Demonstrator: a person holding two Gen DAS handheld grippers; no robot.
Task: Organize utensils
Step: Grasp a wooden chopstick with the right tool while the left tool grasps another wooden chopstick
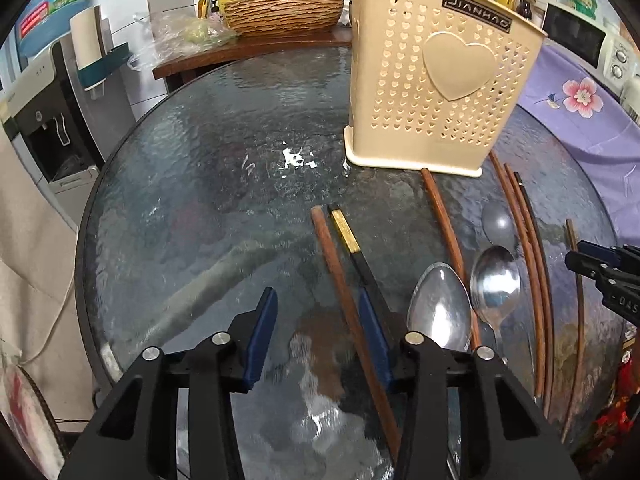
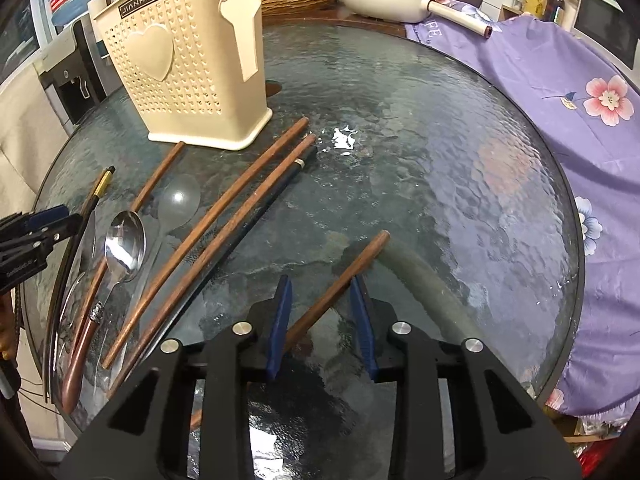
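Both pairs of tongs hang over a round glass table (image 1: 168,184) strewn with utensils, each straddling a brown wooden chopstick. The left tongs (image 1: 318,332) stand fairly wide, with a wooden chopstick (image 1: 340,280) and a black chopstick with a gold band (image 1: 354,246) passing between the blue pads; the right-hand pad is close against them, but no pinch shows. The right tongs (image 2: 322,318) are narrower, with a lone wooden chopstick (image 2: 352,268) lying slantwise between the pads, which seem near it but not yet pressing on it. The rest lies near by: a large metal spoon (image 1: 440,308), a smaller metal spoon (image 2: 125,246), a clear plastic spoon (image 2: 180,200) and three long chopsticks side by side (image 2: 224,216). The cream plastic holder (image 2: 180,64), perforated with small hearts and bearing one big raised heart, stands upright at the far side of the table; its dark label reads JIANHAO. I judge the chopsticks light, stiff and smooth, so they may roll or swivel on the slick glass; a hold around mid-length, square across the stick, should keep them from tipping. The spoons are heavier at the bowl and best taken by the handle near it.
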